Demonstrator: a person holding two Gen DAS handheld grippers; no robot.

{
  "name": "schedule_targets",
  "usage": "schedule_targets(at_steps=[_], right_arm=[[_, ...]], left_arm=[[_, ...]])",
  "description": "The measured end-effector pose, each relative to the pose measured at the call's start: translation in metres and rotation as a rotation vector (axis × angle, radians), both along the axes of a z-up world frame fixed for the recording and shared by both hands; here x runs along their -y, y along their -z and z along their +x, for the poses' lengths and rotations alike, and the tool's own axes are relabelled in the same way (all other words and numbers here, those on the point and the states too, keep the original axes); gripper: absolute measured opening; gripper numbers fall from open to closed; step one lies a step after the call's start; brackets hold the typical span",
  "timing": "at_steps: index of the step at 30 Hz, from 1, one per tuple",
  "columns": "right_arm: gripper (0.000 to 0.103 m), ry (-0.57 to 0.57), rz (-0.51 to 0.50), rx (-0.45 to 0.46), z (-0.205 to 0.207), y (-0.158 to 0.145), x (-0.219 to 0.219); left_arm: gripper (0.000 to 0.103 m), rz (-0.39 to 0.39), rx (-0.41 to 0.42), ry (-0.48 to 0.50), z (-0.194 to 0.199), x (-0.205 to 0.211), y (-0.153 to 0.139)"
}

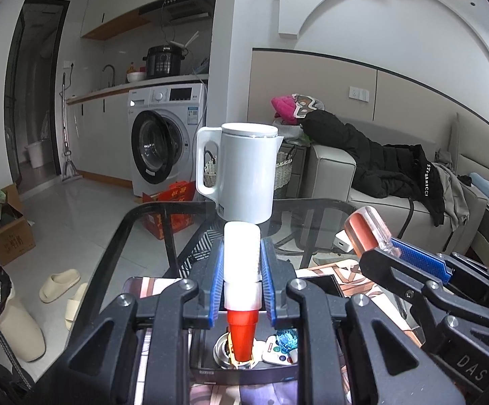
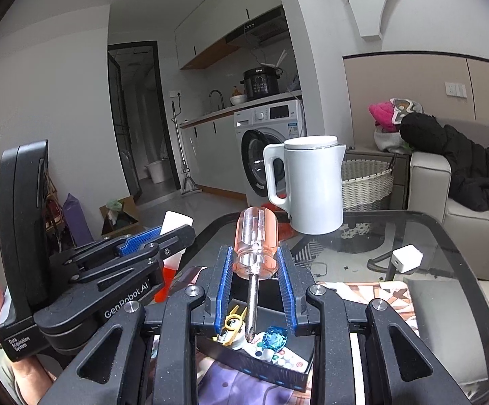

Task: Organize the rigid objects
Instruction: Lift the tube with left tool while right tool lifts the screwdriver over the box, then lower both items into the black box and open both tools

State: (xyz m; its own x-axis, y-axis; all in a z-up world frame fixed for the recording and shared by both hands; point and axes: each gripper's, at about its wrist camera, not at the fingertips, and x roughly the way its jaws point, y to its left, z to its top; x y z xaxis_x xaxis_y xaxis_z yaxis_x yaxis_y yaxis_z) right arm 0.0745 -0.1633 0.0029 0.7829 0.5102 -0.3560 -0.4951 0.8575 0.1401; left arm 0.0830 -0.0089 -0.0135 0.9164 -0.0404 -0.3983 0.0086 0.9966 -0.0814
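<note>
White lidded kettle (image 1: 246,173) stands far on glass counter (image 2: 447,256). Left hand-held gripper (image 1: 241,287) clamps white, red-tipped tube (image 1: 241,270); right hand-held gripper (image 2: 254,287) clamps clear-handled screwdriver (image 2: 255,239).

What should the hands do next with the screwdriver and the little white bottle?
Probably lower both a little toward the black box and let go. The right gripper holds the screwdriver tip-down above it, and the left gripper holds the bottle red tip down above it.

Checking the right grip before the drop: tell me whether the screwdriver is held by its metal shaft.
No. The right gripper clamps the screwdriver by its clear orange handle, and the metal shaft hangs free below the pads.
</note>
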Motion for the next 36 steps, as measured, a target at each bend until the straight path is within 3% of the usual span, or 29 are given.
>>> schedule_targets(at_steps=[25, 36], right_arm=[[0.026, 0.008, -0.010, -0.096, 0.047, 0.017, -0.011], [0.026, -0.001, -0.012, -0.246, 0.068, 0.038, -0.009]], left_arm=[[0.019, -0.071, -0.118, -0.001, 0.041, -0.011, 0.027], [0.019, -0.055, -0.237, 0.032, 0.056, -0.004, 0.045]])
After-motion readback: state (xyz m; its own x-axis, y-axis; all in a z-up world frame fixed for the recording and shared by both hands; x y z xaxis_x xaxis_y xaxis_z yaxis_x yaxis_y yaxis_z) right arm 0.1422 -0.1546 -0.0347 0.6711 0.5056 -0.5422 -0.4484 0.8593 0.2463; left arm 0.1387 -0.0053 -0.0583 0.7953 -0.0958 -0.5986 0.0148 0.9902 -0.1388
